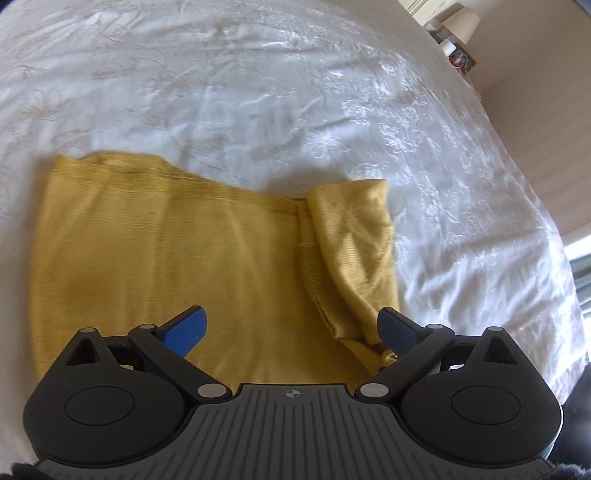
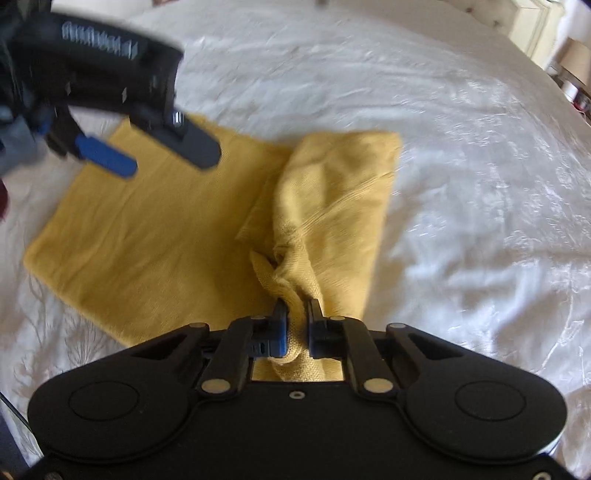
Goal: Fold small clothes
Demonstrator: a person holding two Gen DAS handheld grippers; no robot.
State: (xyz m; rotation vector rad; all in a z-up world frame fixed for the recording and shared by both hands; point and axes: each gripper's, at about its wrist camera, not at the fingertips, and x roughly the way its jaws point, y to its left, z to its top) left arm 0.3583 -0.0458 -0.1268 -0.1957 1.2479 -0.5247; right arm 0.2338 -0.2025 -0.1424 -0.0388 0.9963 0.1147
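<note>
Jaws of right gripper [image 2: 295, 314]: pressed together on a bunched fold of one yellow garment [image 2: 155, 229], cloth pinched between both blue pads. Jaws of left gripper [image 1: 291, 328]: spread wide, nothing between them, hanging over the flat part of the garment. Garment: single item, lying on white embroidered bedspread [image 1: 258, 92]; its right portion is rumpled and raised, near edge hidden behind gripper bodies. Bedside lamp [image 1: 460, 22]: one, far corner, partly cut off. Small items beside it blurred.
</note>
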